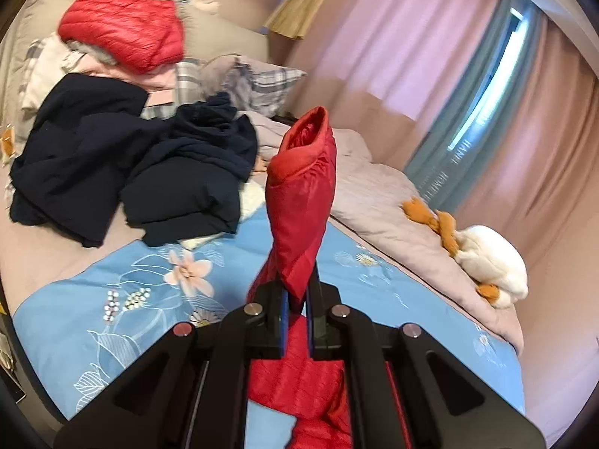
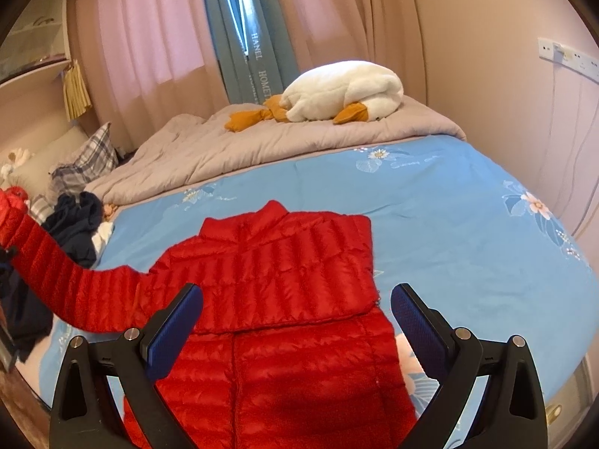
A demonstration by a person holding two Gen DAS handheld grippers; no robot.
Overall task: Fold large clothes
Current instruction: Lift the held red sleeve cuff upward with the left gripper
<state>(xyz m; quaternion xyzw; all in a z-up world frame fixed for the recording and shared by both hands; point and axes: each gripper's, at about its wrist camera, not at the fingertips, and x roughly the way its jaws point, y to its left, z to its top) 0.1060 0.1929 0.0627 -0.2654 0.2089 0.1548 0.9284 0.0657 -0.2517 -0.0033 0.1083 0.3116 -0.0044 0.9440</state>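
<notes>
A red quilted down jacket (image 2: 284, 299) lies on the blue floral bed sheet (image 2: 449, 224), its right side folded over the body. Its left sleeve (image 2: 48, 262) stretches up and away to the left, lifted off the bed. My left gripper (image 1: 297, 299) is shut on the cuff end of that red sleeve (image 1: 303, 202), which stands up in front of the camera. My right gripper (image 2: 295, 325) is open and empty, hovering over the lower part of the jacket, fingers apart on either side.
A pile of dark navy clothes (image 1: 123, 164) and a folded red jacket (image 1: 123, 33) on other laundry lie toward the headboard. A grey quilt (image 2: 262, 142) with a white plush goose (image 2: 344, 93) runs along the curtain side. Plaid pillows (image 1: 258, 82) sit behind.
</notes>
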